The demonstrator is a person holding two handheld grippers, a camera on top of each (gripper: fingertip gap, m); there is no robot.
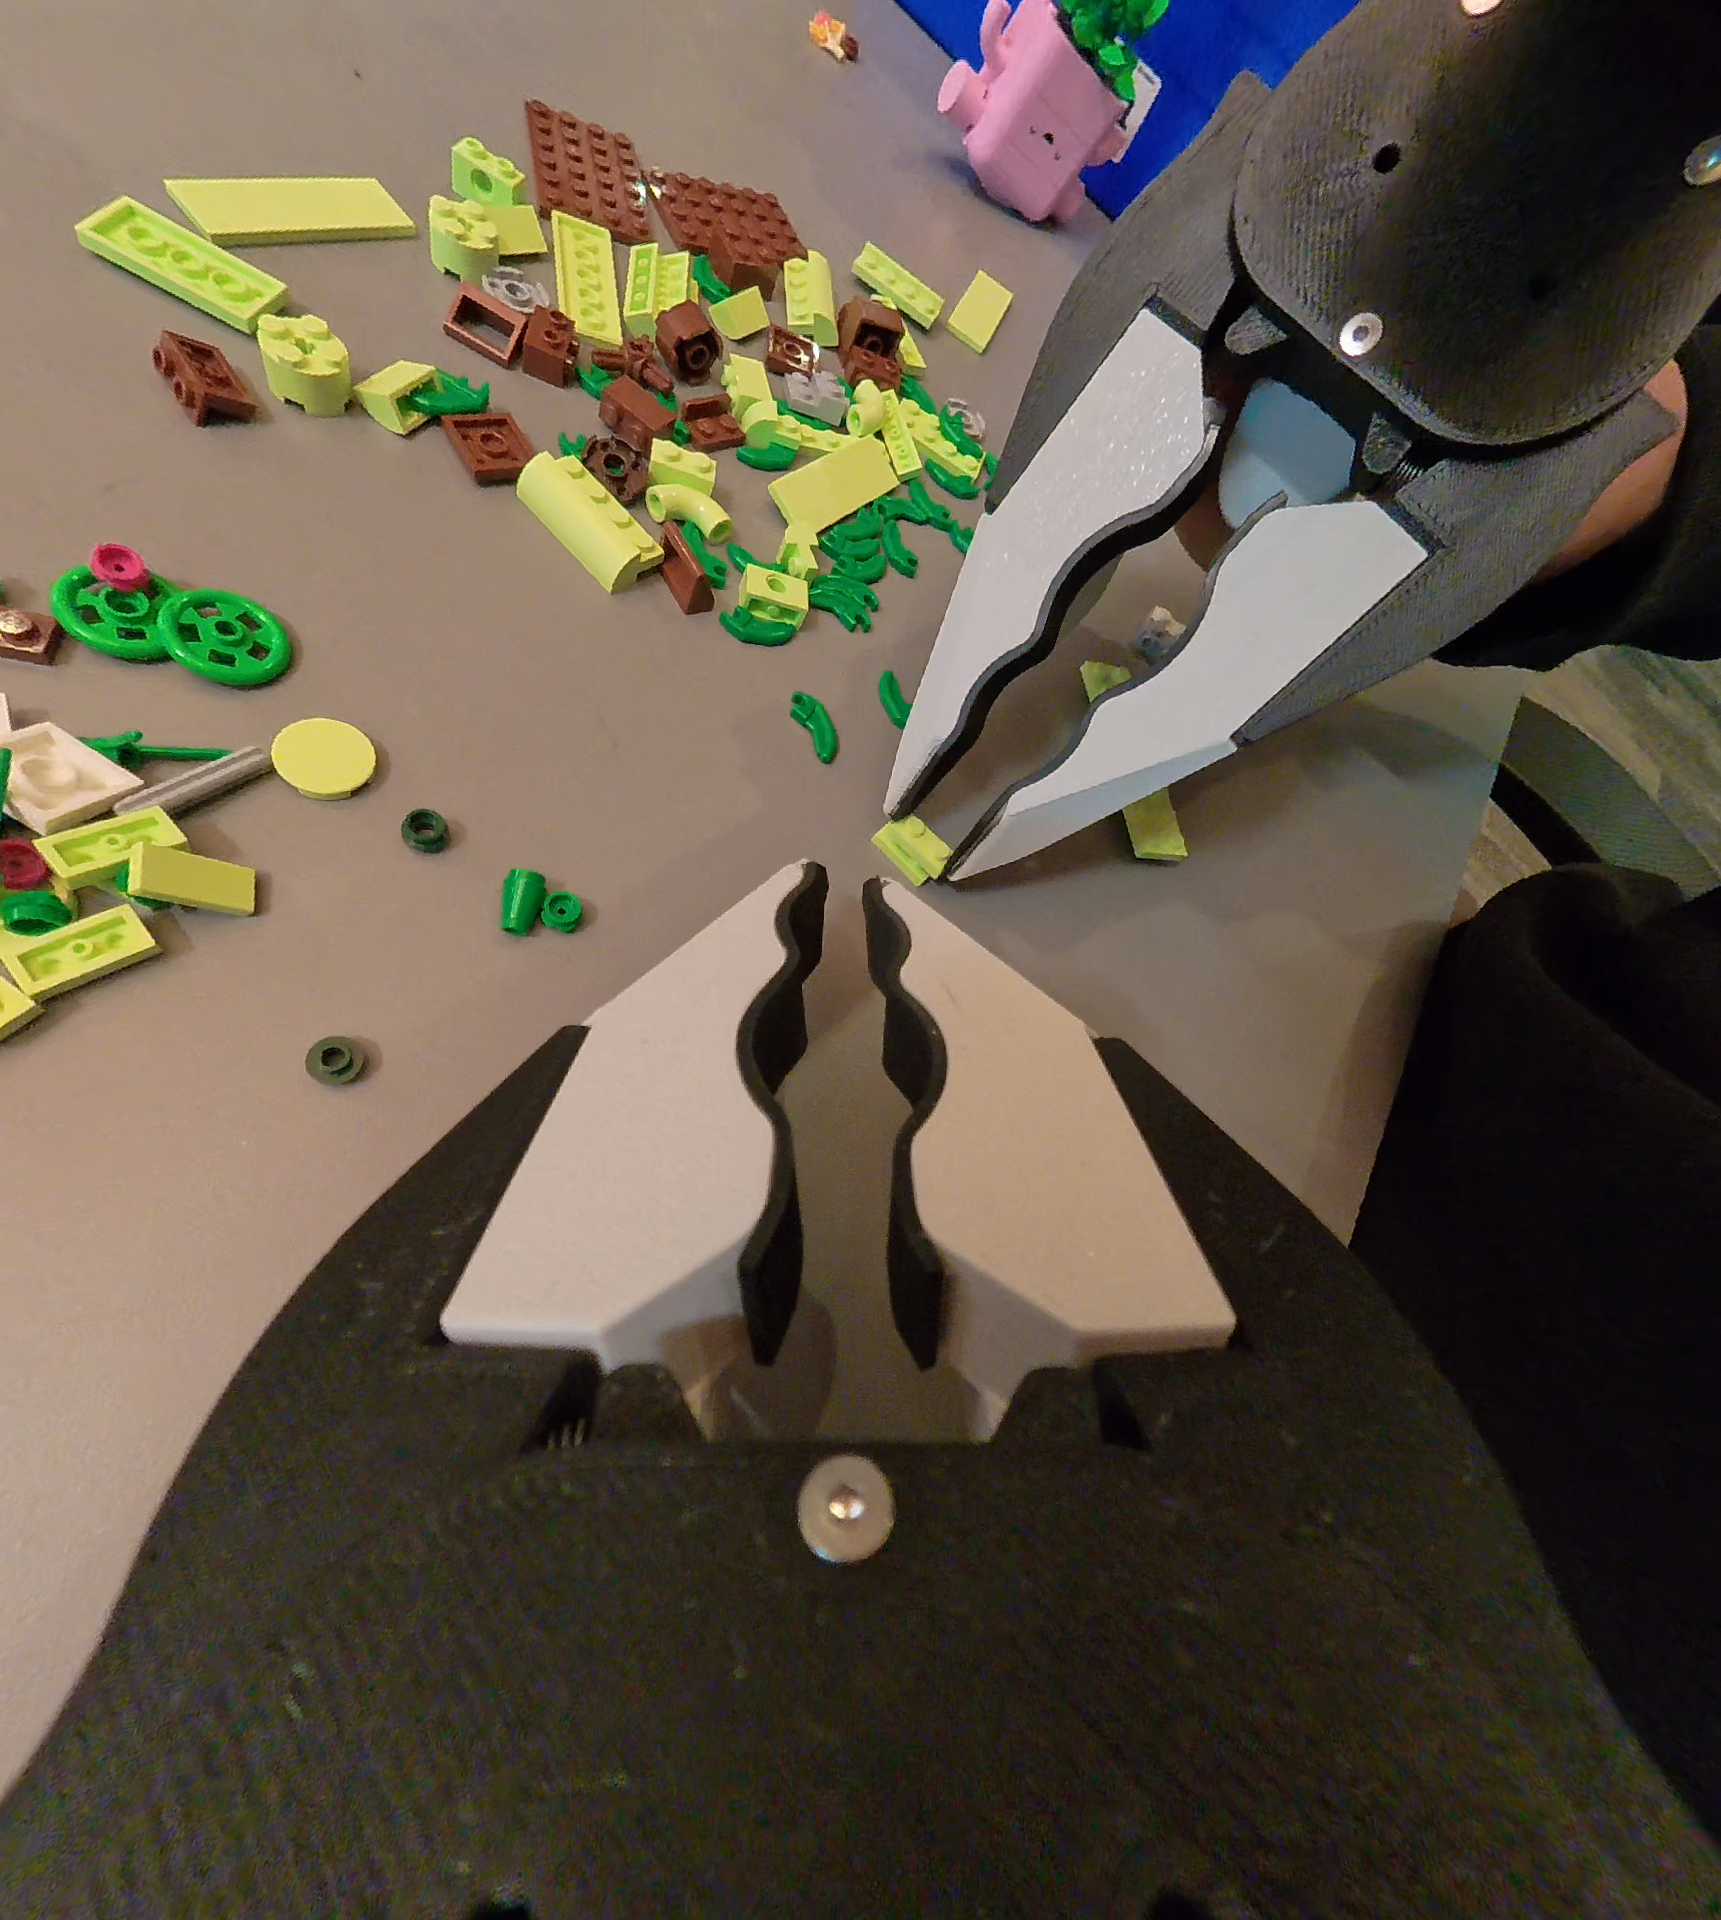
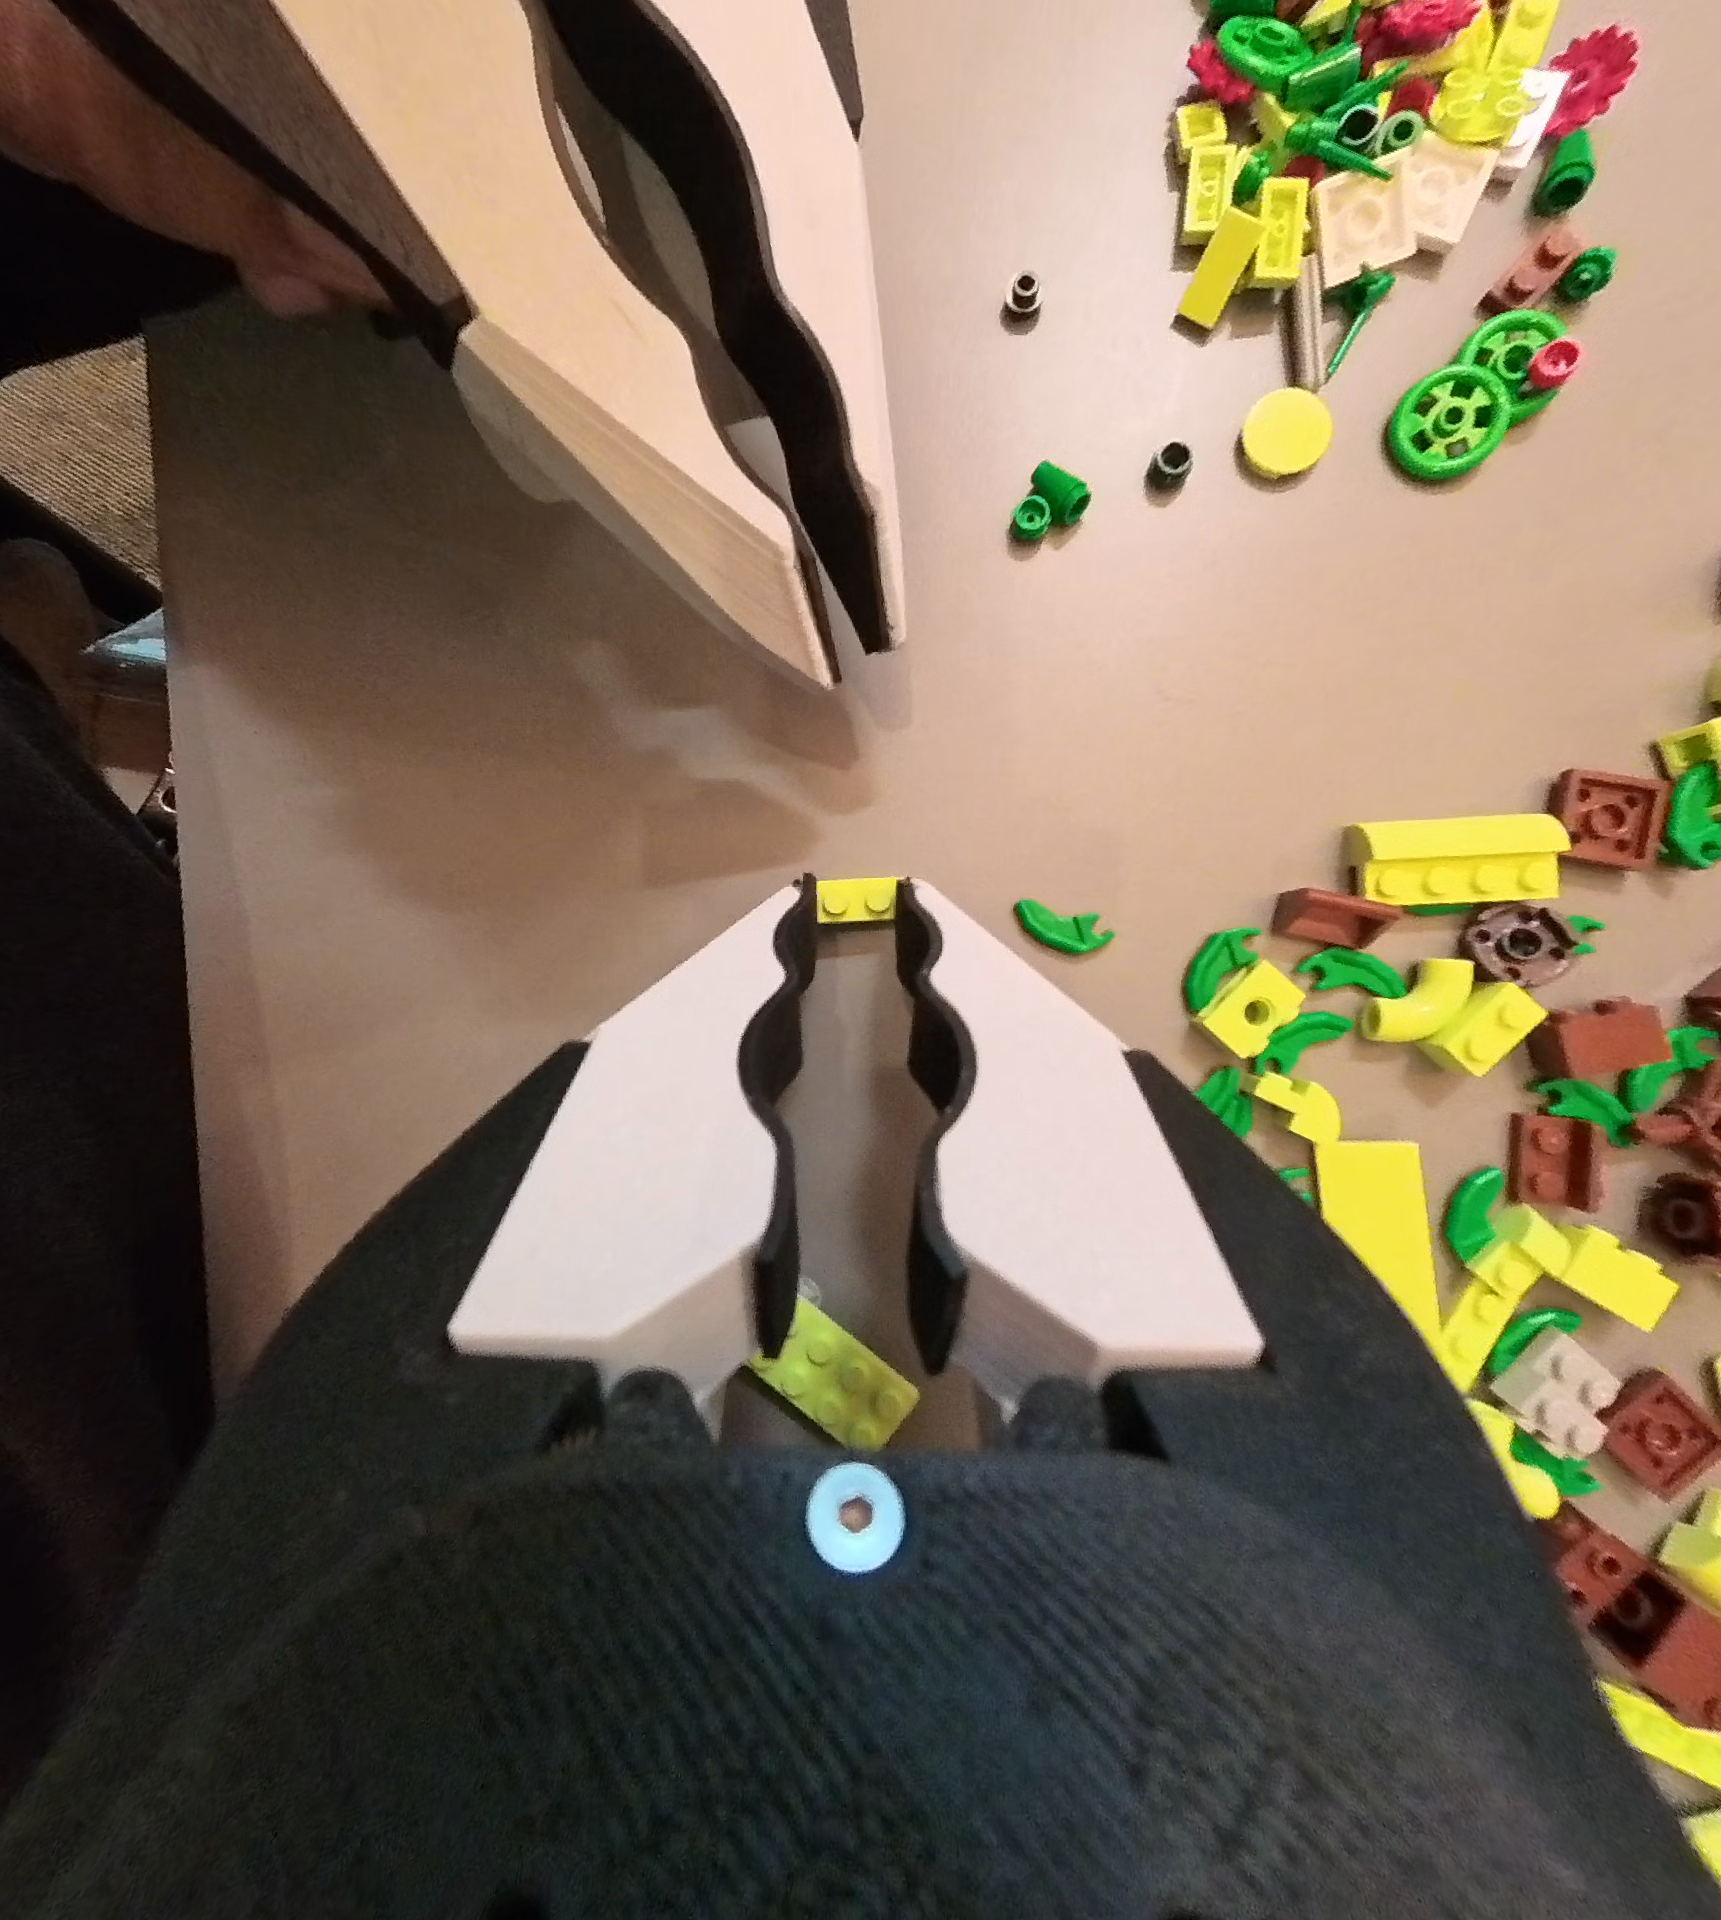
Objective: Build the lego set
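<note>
Right fingers (image 2: 913, 904) clamp a lime plate (image 2: 857, 898) just off the pile (image 1: 731, 416); left gripper (image 1: 843, 878) nearly closed, empty. Next: seat the plate squarely.

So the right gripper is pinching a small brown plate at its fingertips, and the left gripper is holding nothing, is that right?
Not quite. The piece pinched by the right gripper is a small lime-green plate, not brown; the right wrist view shows it clamped between the fingertips, and the left wrist view shows the same. The rest holds: the left gripper holds nothing, its fingers standing slightly apart.
</note>
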